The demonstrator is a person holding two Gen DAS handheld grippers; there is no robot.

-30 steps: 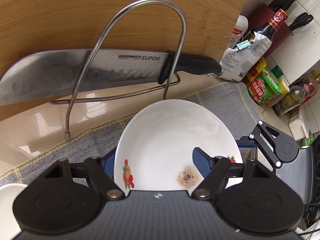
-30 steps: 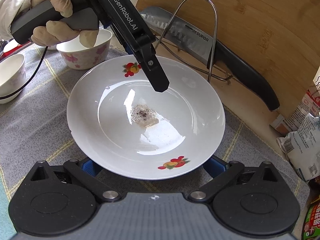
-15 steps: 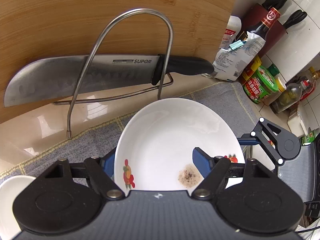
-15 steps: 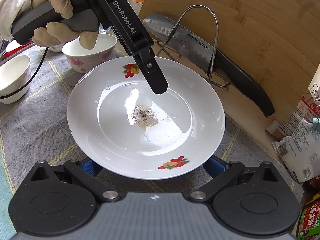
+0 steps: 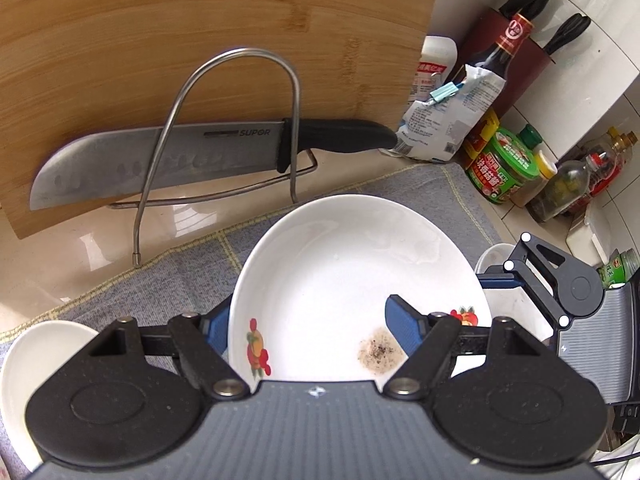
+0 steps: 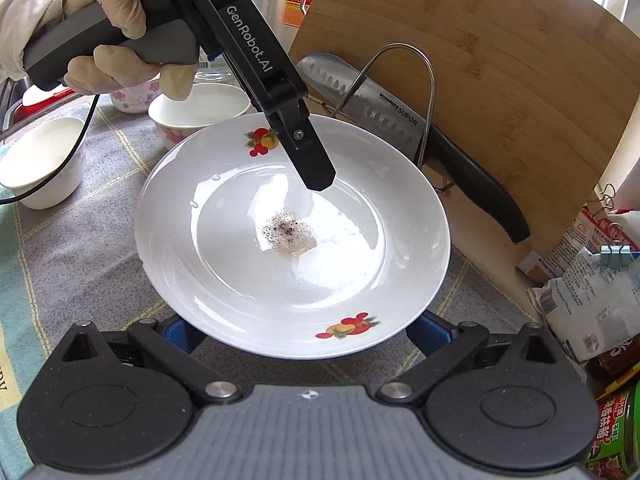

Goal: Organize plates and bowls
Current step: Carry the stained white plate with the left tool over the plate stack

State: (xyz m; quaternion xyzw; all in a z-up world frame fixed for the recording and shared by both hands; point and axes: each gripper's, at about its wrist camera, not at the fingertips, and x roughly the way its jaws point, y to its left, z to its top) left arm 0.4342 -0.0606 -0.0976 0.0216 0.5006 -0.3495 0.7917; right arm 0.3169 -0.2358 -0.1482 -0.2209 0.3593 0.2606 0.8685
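A white plate (image 5: pixel 352 264) with fruit decals and a brown food stain hangs tilted above the grey cloth. My left gripper (image 5: pixel 308 328) is shut on its rim: one blue finger (image 5: pixel 400 330) lies on top, the other is hidden behind the rim. In the right wrist view that upper finger (image 6: pixel 310 156) reaches over the plate (image 6: pixel 240 276) toward the stain. My right gripper (image 6: pixel 304 332) is open, its two blue fingers wide apart under the plate's near rim. A plain white bowl (image 6: pixel 40 160) and a flowered bowl (image 6: pixel 196 114) stand on the cloth beyond the plate.
A wire rack (image 5: pixel 224 132) holds a large knife (image 5: pixel 168 160) against a wooden cutting board (image 5: pixel 200 20). Sauce bottles, a green jar (image 5: pixel 504 168) and a clipped packet (image 5: pixel 448 120) crowd the right. A gloved hand (image 6: pixel 104 32) holds the left gripper's handle. Another bowl (image 5: pixel 36 360) sits lower left.
Both grippers and the plate have risen together away from the cloth. The rack and knife now look smaller and farther off, and more of the bowls shows.
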